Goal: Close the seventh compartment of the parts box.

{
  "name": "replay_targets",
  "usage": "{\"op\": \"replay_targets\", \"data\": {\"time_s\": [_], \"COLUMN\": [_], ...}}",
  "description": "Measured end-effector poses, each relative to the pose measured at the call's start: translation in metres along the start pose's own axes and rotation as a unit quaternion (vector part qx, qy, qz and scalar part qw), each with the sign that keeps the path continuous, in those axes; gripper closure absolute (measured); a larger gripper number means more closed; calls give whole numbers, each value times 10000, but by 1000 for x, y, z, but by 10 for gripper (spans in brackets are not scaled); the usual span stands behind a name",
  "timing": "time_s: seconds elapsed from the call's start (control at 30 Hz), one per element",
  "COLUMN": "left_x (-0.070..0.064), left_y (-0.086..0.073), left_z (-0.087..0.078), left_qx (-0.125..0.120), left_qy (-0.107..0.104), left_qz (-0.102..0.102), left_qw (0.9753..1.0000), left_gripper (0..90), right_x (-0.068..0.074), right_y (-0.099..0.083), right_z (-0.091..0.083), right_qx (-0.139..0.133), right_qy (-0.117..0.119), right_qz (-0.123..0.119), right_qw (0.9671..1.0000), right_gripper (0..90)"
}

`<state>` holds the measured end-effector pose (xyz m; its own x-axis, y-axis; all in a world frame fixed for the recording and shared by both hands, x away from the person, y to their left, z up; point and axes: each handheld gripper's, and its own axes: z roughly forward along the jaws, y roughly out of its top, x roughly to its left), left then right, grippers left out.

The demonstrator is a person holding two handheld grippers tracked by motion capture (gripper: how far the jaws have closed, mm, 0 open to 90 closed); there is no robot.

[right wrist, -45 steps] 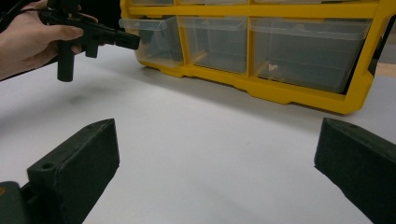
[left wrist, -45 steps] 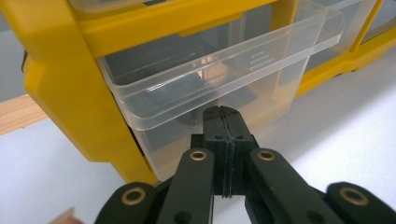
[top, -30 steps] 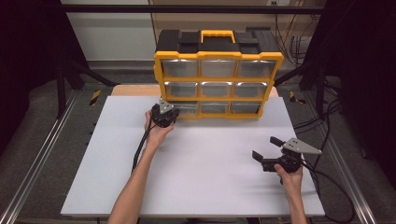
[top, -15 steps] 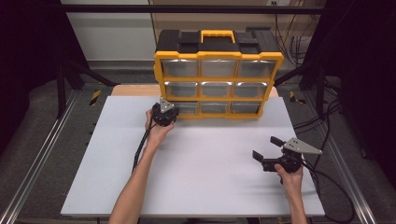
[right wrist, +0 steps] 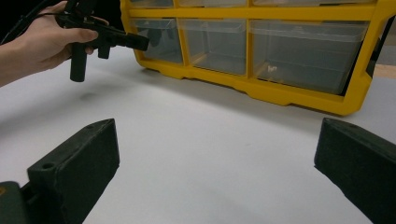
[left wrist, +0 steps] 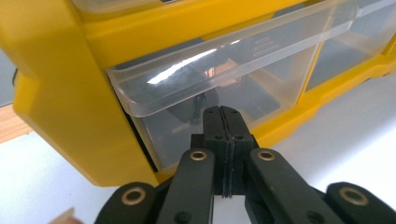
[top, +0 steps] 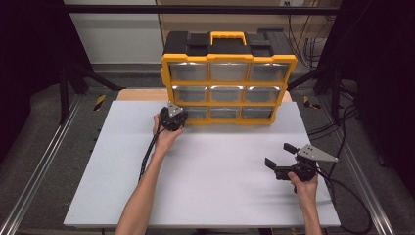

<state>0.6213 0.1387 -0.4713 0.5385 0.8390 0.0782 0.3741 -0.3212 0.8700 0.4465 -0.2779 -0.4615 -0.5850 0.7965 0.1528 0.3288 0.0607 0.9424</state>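
Left gripper (left wrist: 223, 122), jaws pressed together, noses against the clear bottom-left drawer (left wrist: 224, 84) of the yellow 9-drawer organizer (top: 228, 81), upper centre of the high view. The drawer looks slightly proud of its frame; whether the jaws pinch its lip cannot be told. A straight, level pull should slide it out without tipping the cabinet. Right gripper (top: 283, 162), jaws spread wide and empty, rests lower right on the white table (top: 220, 186). Dark frames and cables (top: 313, 44) ring the room.
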Motion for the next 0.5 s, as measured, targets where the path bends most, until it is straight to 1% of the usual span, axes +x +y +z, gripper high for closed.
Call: {"op": "replay_targets", "data": {"time_s": [0.27, 0.5], "left_x": [2, 1], "left_y": [-1, -4], "left_z": [0, -7], "left_qx": [28, 25], "left_qy": [5, -93], "left_qz": [11, -58], "left_qw": [10000, 9999], "left_gripper": [893, 893], "right_x": [0, 0], "right_y": [0, 0], "right_z": [0, 0], "right_qx": [12, -6], "right_qy": [-2, -6], "right_qz": [0, 1], "right_qw": [10000, 10000], "right_gripper": [7, 7]}}
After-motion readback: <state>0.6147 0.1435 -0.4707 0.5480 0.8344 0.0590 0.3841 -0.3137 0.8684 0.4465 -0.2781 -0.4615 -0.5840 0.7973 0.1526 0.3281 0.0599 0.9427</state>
